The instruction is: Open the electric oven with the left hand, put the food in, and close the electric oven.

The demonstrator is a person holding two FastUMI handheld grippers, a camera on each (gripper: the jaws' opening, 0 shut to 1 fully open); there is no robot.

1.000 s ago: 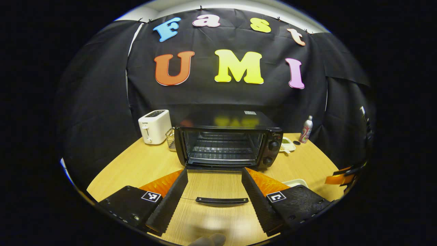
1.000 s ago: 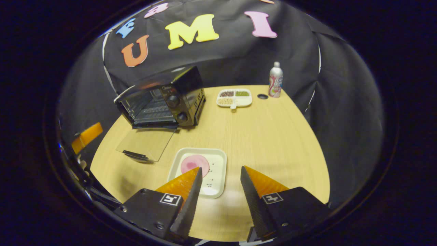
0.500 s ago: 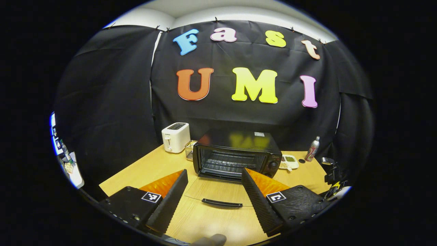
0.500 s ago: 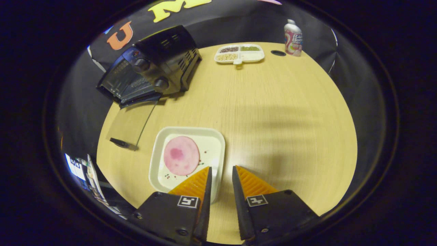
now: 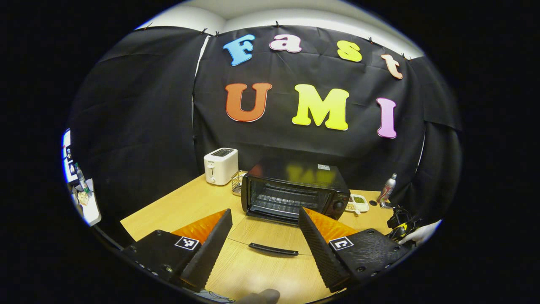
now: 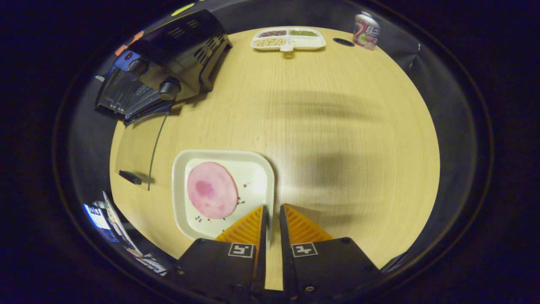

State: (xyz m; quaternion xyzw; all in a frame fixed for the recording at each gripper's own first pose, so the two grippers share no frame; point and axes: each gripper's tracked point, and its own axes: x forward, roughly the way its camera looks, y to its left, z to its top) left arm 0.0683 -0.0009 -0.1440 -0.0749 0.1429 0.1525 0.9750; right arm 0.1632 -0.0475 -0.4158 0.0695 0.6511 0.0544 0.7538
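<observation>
The black electric oven (image 5: 295,192) stands at the middle of the table with its glass door (image 5: 270,234) folded down flat, handle (image 5: 273,249) toward me. My left gripper (image 5: 265,211) hovers open above the door, nothing between its fingers. In the right gripper view a white tray (image 6: 253,177) carries a round pink slice of food (image 6: 211,190). My right gripper (image 6: 272,207) is closed to a narrow gap over the tray's near right rim, one finger inside the rim and one outside. The oven (image 6: 177,46) and its lowered door (image 6: 135,152) lie to the tray's far left.
A white toaster (image 5: 220,165) and a wire basket (image 5: 237,185) stand left of the oven. A divided snack dish (image 6: 287,39) and a drink can (image 6: 366,25) sit at the table's far edge. The wooden table (image 6: 337,126) spreads right of the tray.
My right gripper came down on the tray's rim and its fingers closed from wide apart to a narrow gap. My left gripper drew back and up from the lowered oven door, still open.
</observation>
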